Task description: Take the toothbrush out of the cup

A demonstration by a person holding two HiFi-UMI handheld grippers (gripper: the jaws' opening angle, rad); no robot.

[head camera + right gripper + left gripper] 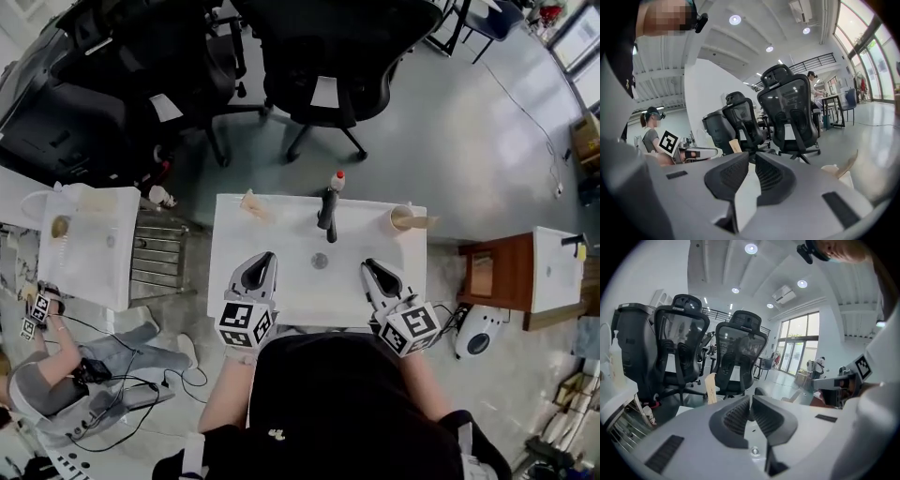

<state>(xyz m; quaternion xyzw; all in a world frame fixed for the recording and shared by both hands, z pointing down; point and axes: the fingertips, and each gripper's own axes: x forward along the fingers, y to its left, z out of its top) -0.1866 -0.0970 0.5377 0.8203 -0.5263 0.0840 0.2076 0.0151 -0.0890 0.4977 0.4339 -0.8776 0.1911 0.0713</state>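
Note:
A pale cup [403, 218] stands at the back right corner of the white basin top [281, 291], with a toothbrush [424, 222] lying across its rim and pointing right. In the right gripper view the cup [836, 172] and the toothbrush [851, 162] show low at the right, beyond the jaws. My left gripper [267, 259] is shut and empty over the front left of the basin. My right gripper [371, 266] is shut and empty at the front right, well short of the cup. The closed left jaws [751, 401] and right jaws [753, 158] both hold nothing.
A black faucet [327, 211] and a red-capped bottle [337, 180] stand at the basin's back middle, a tan object [253, 206] at its back left. Office chairs [328, 56] stand behind. A second white basin [89, 246] is left, a wooden cabinet [492, 272] right, a seated person [56, 361] lower left.

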